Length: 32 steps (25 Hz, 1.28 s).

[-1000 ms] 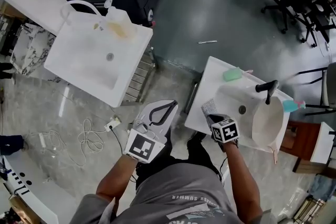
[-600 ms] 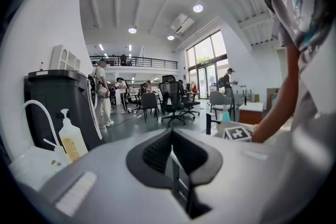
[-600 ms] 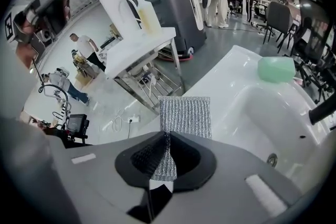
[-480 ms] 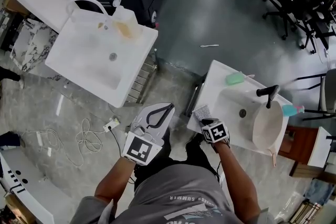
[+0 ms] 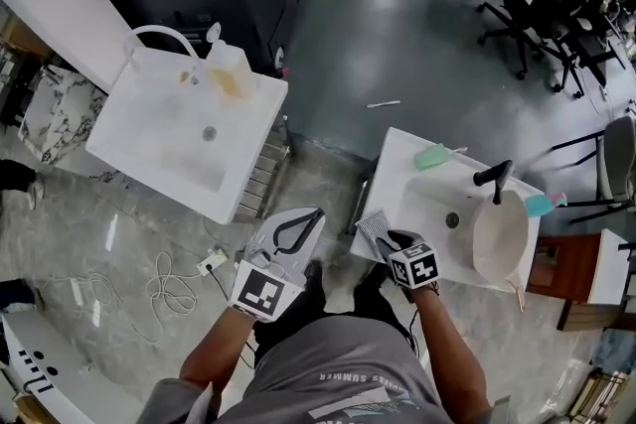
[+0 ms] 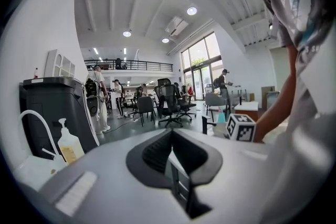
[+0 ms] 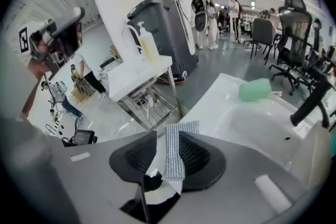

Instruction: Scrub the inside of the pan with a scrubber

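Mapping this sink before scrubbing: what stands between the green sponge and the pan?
The black faucet stands between the sponge and the pan; the head view shows it.

Place: open office hall used as a test lab
Upper right: office chairs (image 5: 552, 0)
Left: freestanding sinks (image 5: 149, 139)
Background: mezzanine railing (image 6: 131, 64)

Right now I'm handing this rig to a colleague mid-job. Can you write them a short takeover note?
Left gripper: shut, empty, over the floor beside the white sink.
Right gripper: jaws have just been opening. The silver scrubber stands between them unclamped, at the sink's near corner.
Pan: leaning in the basin; neither gripper touches it.
Done: can't tell whether the pan was scrubbed.
Left: probably grip the scrubber, bring it into the pan, scrub the inside.
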{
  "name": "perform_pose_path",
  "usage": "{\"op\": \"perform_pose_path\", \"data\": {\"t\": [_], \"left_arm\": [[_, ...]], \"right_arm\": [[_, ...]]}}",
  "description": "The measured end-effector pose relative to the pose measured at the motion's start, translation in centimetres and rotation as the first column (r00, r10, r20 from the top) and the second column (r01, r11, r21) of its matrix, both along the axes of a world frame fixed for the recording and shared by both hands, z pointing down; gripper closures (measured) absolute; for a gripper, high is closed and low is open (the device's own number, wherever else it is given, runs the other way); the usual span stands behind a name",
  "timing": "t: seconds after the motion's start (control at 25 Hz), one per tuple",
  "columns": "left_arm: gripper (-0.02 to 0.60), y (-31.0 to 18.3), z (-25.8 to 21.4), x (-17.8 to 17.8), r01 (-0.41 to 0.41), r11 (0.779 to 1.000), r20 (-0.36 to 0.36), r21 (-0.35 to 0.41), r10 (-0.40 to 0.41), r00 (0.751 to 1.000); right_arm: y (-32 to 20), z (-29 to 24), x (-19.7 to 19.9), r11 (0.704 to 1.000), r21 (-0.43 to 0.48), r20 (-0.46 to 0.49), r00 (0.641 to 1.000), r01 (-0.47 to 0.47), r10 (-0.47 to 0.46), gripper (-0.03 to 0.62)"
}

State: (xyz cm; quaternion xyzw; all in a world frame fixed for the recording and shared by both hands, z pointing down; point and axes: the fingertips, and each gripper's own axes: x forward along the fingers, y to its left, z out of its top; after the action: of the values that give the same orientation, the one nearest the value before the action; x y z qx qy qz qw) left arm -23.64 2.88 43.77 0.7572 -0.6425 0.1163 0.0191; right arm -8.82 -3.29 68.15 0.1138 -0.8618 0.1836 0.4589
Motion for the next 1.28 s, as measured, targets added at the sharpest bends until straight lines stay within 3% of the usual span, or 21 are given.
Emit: {"op": "perform_pose_path", "data": {"t": [0.12, 0.2, 0.32, 0.48, 0.6, 0.72, 1.16, 1.28], "left_arm": [[0.578, 0.2, -0.7, 0.8, -0.023, 1.000, -0.010, 0.011, 0.024, 1.000], [0.578, 0.4, -1.2, 1.4, -0.044, 0.999, -0.030, 0.010, 0.044, 0.999], [0.578, 0.4, -2.4, 2.4, -0.068, 0.998, -0.064, 0.019, 0.069, 0.996], [0.578, -0.2, -3.9, 4.2, -0.112, 0.993, -0.051, 0.039, 0.113, 0.992], [0.578, -0.8, -5.0, 5.7, -0.157, 0.986, -0.020, 0.048, 0.158, 0.987], [0.578, -1.2, -5.8, 7.2, -0.197, 0.979, 0.016, 0.051, 0.197, 0.980], [0.578, -1.7, -7.1, 10.3, -0.251, 0.966, 0.011, 0.060, 0.251, 0.968], [0.578, -1.7, -6.8, 10.5, -0.264, 0.962, 0.047, 0.068, 0.262, 0.964]], "right_arm": [[-1.8, -5.8, 0.4, 0.990, 0.109, 0.146, 0.986, -0.091, 0.075, 0.525], [-2.9, -10.7, 0.9, 0.973, 0.179, 0.264, 0.960, -0.149, 0.098, 0.594], [-4.0, -18.1, 1.9, 0.939, 0.266, 0.421, 0.902, -0.219, 0.092, 0.595], [-4.7, -25.7, 4.3, 0.882, 0.364, 0.537, 0.841, -0.300, 0.065, 0.595], [-4.7, -30.0, 6.3, 0.840, 0.412, 0.582, 0.811, -0.353, 0.055, 0.594], [-4.0, -33.2, 8.1, 0.816, 0.434, 0.616, 0.787, -0.382, 0.041, 0.594], [-0.9, -35.6, 11.5, 0.787, 0.474, 0.616, 0.788, -0.396, 0.025, 0.595], [-1.0, -35.5, 12.0, 0.785, 0.469, 0.616, 0.787, -0.404, 0.037, 0.595]]}}
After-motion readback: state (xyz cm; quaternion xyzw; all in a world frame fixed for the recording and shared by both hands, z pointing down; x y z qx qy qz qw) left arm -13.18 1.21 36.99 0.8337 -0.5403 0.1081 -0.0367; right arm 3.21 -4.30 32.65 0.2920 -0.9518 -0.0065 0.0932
